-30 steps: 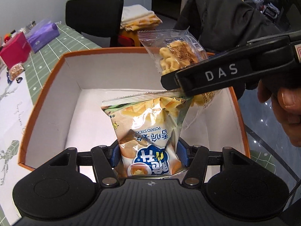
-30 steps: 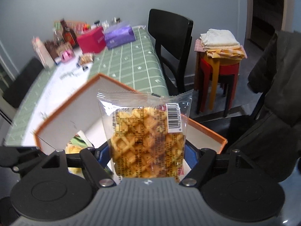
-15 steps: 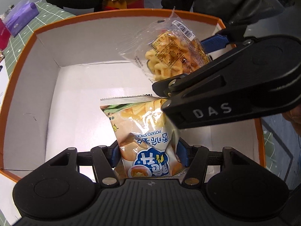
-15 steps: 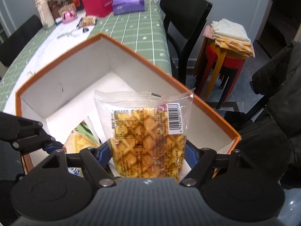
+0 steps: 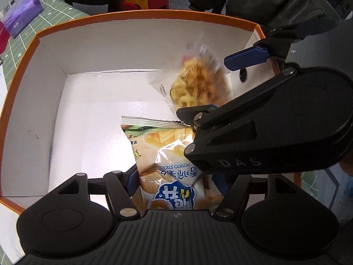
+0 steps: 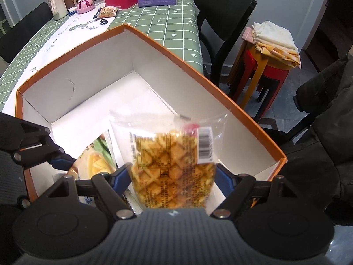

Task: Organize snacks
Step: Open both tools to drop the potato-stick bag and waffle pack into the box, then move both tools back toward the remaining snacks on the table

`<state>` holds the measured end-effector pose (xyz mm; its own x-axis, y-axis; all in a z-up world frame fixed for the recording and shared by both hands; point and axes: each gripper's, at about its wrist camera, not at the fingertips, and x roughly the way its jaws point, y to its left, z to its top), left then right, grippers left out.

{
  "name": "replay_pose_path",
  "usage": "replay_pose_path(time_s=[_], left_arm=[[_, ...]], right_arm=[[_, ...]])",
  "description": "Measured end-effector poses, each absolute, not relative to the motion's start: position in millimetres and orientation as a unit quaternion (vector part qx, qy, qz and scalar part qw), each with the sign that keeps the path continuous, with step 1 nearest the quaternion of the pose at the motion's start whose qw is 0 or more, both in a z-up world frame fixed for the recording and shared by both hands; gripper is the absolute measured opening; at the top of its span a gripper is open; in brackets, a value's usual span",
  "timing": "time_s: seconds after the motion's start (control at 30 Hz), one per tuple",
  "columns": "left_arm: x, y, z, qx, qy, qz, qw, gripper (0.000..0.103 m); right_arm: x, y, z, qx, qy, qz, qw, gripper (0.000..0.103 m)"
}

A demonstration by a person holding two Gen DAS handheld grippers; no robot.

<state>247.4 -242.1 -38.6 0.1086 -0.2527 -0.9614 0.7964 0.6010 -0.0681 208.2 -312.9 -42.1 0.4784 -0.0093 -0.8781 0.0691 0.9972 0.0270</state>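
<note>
While both claws hang inside the orange-rimmed box (image 6: 176, 53), white floor toward its far corner lies bare. Left claw (image 5: 176, 176) jaws just opened, potato-stick bag (image 5: 163, 154) loose between them. Right claw (image 6: 172, 176) jaws also just spread, blurred waffle packet (image 6: 174, 165) between, over the box floor.

Light: your box floor (image 5: 92, 114) glares white | Blur: waffle packet (image 5: 198, 81) smears at 1 o'clock | Edges: fisheye-bent, dim.
</note>
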Motion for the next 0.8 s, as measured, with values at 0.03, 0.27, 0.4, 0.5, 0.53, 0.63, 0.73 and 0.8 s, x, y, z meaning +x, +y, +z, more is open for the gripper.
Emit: replay_pose_path(time_s=[0.03, 0.27, 0.4, 0.5, 0.53, 0.63, 0.73, 0.8], left_arm=[[247.4, -242.2, -37.9, 0.243, 0.554, -0.375, 0.702, 0.079], [246.3, -234.5, -27.8, 0.223, 0.549, -0.380, 0.710, 0.082], [247.0, -226.2, -23.3, 0.185, 0.564, -0.382, 0.708, 0.088], [250.9, -221.9, -19.7, 0.149, 0.575, -0.392, 0.702, 0.088], [250.9, -220.9, -17.6, 0.147, 0.572, -0.393, 0.705, 0.088], [243.9, -216.0, -7.1, 0.137, 0.557, -0.392, 0.719, 0.088], [240.7, -202.8, 4.5, 0.123, 0.544, -0.388, 0.734, 0.088], [239.6, -193.4, 12.4, 0.115, 0.533, -0.381, 0.746, 0.088]], right_arm=[[207.4, -313.5, -40.9, 0.030, 0.508, -0.024, 0.860, 0.081], [201.6, -318.0, -25.3, 0.039, 0.477, -0.039, 0.877, 0.089], [199.6, -316.9, -19.1, 0.039, 0.468, -0.041, 0.882, 0.089], [195.6, -318.1, -14.2, 0.040, 0.460, -0.043, 0.886, 0.089], [193.9, -319.3, -12.8, 0.042, 0.457, -0.045, 0.887, 0.089], [188.3, -323.1, -9.7, 0.048, 0.449, -0.051, 0.891, 0.089], [183.8, -325.4, -8.0, 0.052, 0.444, -0.053, 0.893, 0.089], [182.1, -324.2, -7.0, 0.052, 0.442, -0.053, 0.894, 0.089]])
